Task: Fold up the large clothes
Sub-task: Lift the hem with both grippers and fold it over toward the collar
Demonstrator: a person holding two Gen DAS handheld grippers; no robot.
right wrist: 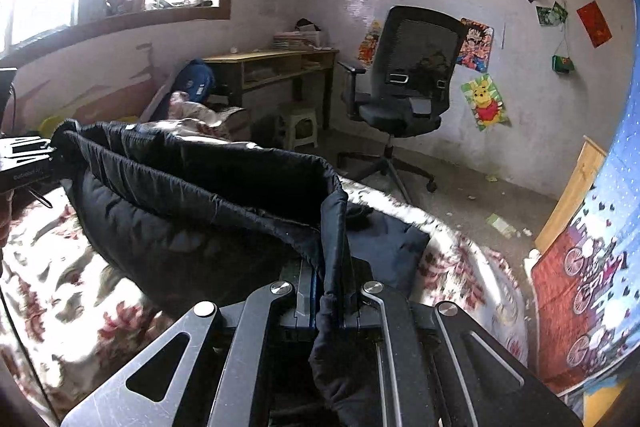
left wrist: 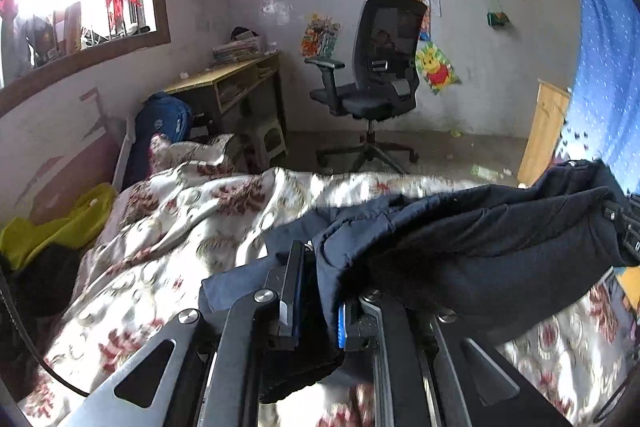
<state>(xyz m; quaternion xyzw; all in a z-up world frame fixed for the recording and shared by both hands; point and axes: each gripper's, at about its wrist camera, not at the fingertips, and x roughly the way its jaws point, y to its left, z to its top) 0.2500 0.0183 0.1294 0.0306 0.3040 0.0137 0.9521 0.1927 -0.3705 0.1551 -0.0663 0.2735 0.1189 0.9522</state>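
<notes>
No writing on the wall papers is readable. One dark padded jacket [right wrist: 192,195] hangs stretched between two grippers above the flowered bed [left wrist: 160,251]. The left gripper [left wrist: 320,291] and right gripper [right wrist: 334,291] each point forward, clamped tight on a jacket edge.

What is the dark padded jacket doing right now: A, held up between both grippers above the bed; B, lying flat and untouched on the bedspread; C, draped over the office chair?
A: the left gripper and right gripper each pinch an edge of the dark padded jacket, stretching it above the floral bedspread.
</notes>
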